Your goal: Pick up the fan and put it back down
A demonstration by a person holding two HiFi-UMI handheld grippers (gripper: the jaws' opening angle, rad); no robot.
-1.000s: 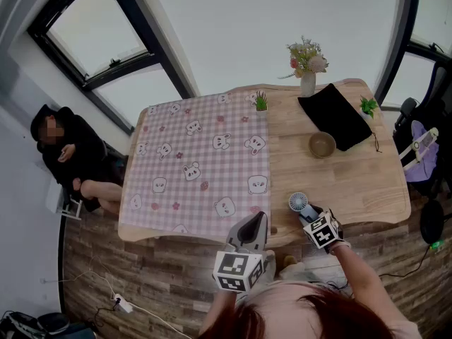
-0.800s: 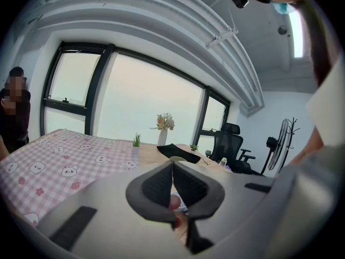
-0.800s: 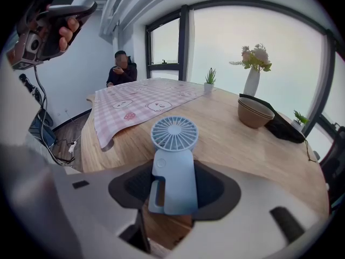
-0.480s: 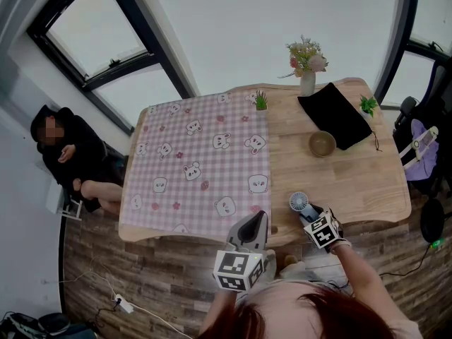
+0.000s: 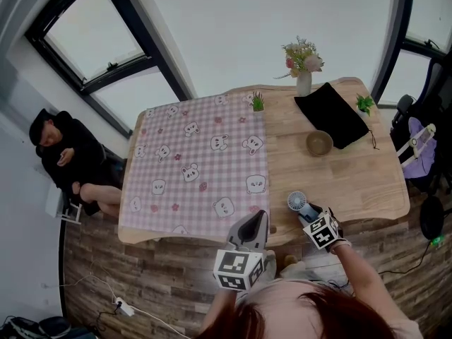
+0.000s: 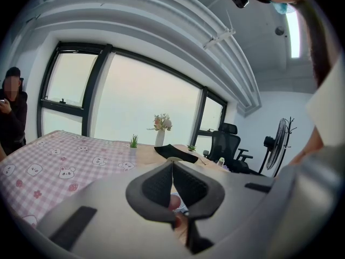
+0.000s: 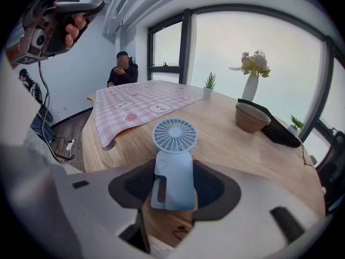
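**A:** We see the left gripper (image 5: 260, 217) raised at the near edge of the table (image 5: 353, 182), pointing slightly downward, its jaws pressed together on nothing. The right gripper (image 5: 308, 215) tilts steeply down over the bare wood.

**B:** Around them we see a pink checked tablecloth (image 5: 198, 168) over the table's left half. A bowl (image 5: 319, 143) and a vase (image 5: 304, 83) of flowers stand at the far side. A person (image 5: 70, 161) sits by the window (image 5: 106, 41), above a plank floor (image 5: 141, 274).

**A:** And the fan (image 7: 173, 161)?

**B:** We find it near the table's front edge, between the right gripper's jaws. Its handle is clamped by widely spread pads and its round head points away. We cannot tell whether it clears the wood.
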